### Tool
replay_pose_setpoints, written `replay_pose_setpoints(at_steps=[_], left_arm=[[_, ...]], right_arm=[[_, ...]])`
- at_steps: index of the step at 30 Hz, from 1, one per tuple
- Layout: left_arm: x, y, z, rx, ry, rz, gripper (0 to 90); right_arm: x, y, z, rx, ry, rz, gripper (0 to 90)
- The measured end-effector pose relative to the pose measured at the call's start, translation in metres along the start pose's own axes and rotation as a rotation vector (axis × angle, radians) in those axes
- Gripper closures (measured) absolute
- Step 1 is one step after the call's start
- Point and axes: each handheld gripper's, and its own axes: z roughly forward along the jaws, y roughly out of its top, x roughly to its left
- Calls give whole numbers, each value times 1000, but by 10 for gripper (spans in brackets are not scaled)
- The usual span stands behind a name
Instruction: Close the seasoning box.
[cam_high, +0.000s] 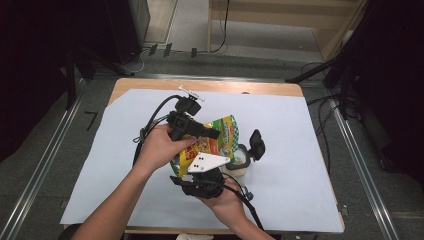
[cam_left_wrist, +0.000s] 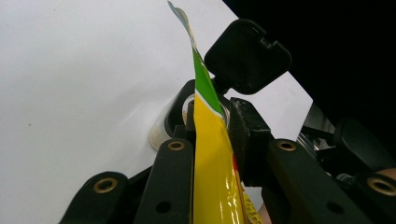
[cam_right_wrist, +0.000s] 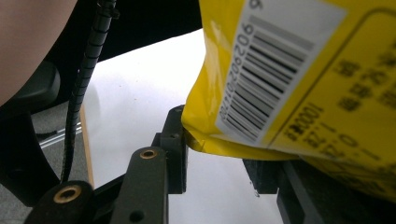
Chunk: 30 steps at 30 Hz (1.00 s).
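High view | white sheet (cam_high: 300, 150) over wooden table (cam_high: 210, 86) (dark room) | both tools clamp yellow pouch (cam_high: 222, 136)

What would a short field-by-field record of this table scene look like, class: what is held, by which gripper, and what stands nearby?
Held thing: yellow and green pouch
Left gripper: shut on the pouch's thin edge
Right gripper: jaws at the pouch's lower corner, by the barcode
Nearby: round container with open black lid, beside the pouch
Surface: white sheet on the table
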Motion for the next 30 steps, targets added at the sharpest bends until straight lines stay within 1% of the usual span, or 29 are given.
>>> replay_pose_setpoints(at_steps=[7, 19, 30], left_arm=[[-2, 0, 1, 2, 6, 7, 785], [0, 0, 0, 2, 3, 9, 783], [-2, -1, 0, 0, 6, 13, 781]], right_arm=[[0, -1, 0, -3, -6, 0, 655], [0, -1, 0, -2, -8, -3, 655], [0, -1, 0, -2, -7, -3, 655]])
